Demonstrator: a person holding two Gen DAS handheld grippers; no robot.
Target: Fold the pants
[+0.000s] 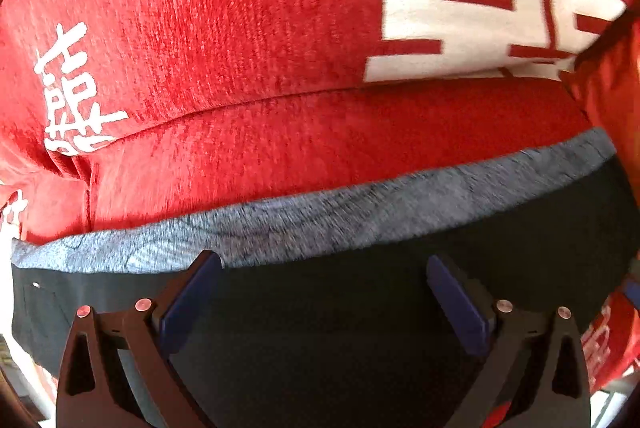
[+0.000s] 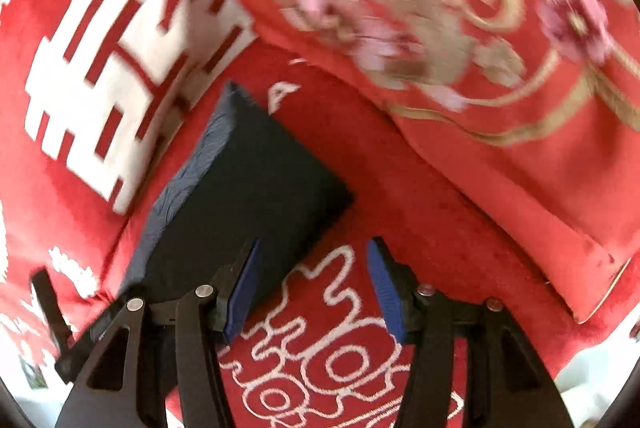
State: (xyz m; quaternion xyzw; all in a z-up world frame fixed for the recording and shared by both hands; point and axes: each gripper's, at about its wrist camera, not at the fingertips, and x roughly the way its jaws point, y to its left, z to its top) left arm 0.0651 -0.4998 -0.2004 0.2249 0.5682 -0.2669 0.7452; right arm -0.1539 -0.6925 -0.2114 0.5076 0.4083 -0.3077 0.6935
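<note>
Black cloth fills the lower part of the left wrist view: these are the pants (image 1: pixel 320 328), already folded into a compact block on the red blanket (image 1: pixel 240 28), with a grey band (image 1: pixel 320 224) along the far edge. We judge the band to be the waistband, though the blur prevents certainty. Our left gripper (image 1: pixel 324 280) is spread wide and grips nothing; its blue pads (image 1: pixel 188 304) hover over the black cloth, with the grey edge just beyond the fingertips. We read this as a position for pressing or checking the fold.

In the right wrist view the pants (image 2: pixel 248 188) lie as a dark rectangle, ahead and to the left. Our right gripper (image 2: pixel 312 288) is likewise open and empty. Its left finger overlaps the near corner of the pants; contact cannot be confirmed. A red embroidered pillow (image 2: pixel 460 48) lies well beyond, at upper right.
</note>
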